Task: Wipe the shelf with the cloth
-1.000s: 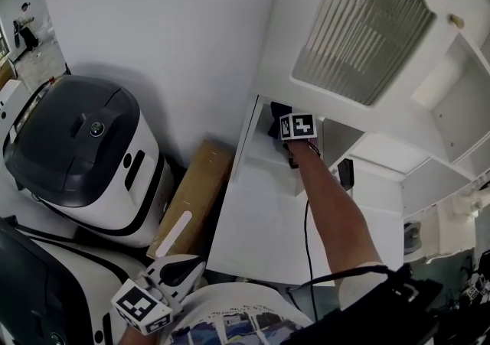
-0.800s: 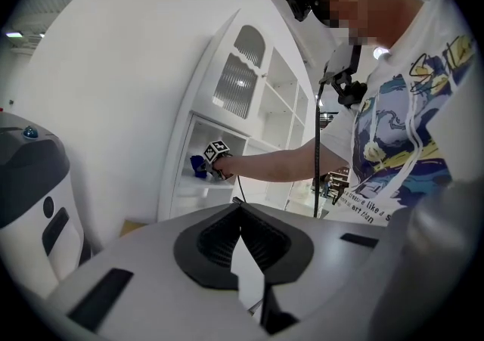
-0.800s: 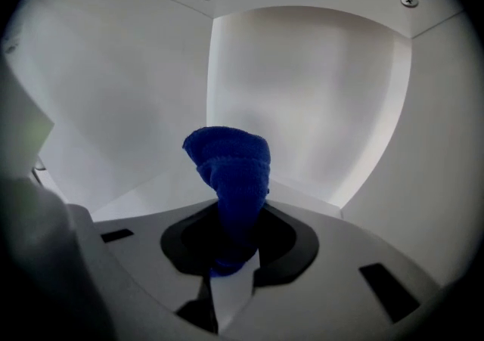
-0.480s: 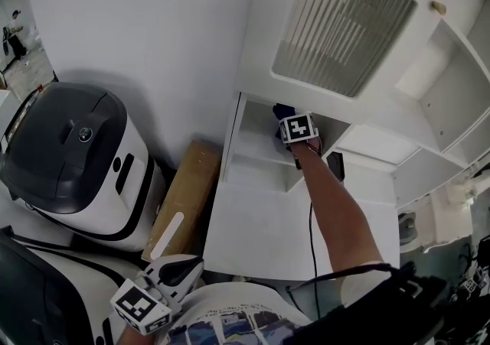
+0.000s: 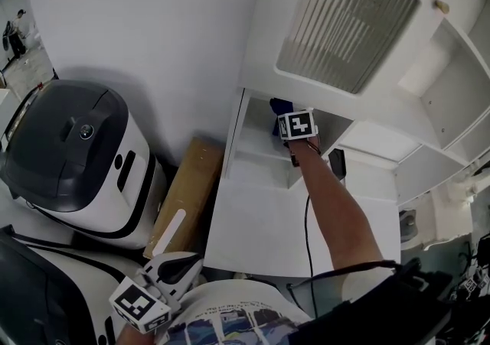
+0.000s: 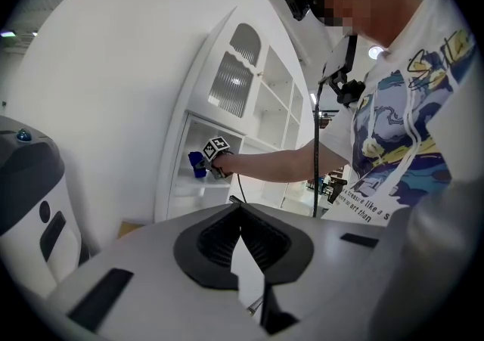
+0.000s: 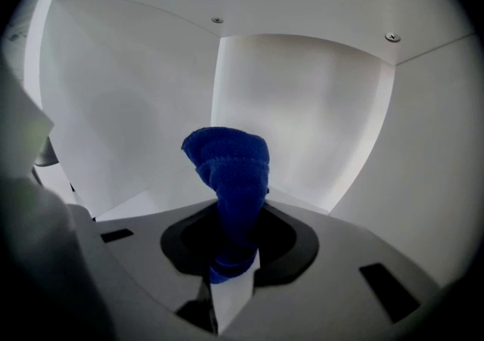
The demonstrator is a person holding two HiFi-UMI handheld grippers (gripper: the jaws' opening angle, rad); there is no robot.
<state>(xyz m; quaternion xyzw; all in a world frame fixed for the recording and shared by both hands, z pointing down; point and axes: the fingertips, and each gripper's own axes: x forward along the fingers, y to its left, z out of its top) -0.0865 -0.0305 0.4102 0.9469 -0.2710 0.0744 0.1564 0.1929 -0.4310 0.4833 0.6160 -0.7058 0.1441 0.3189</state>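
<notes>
The right gripper (image 7: 231,275) is clenched on the cloth (image 7: 227,169), pinching its lower end so the free bunch juts forward as a pad, likely for rubbing the shelf (image 7: 151,199). The bunch stands at 12 o'clock from the jaws, low over the board; whether they touch, I cannot tell. The cloth is blue, nubby terry, rolled thick, and the shelf is a smooth white panel. The left gripper (image 5: 182,267), at 7 o'clock in the head view, is closed on nothing and idle by the body.
</notes>
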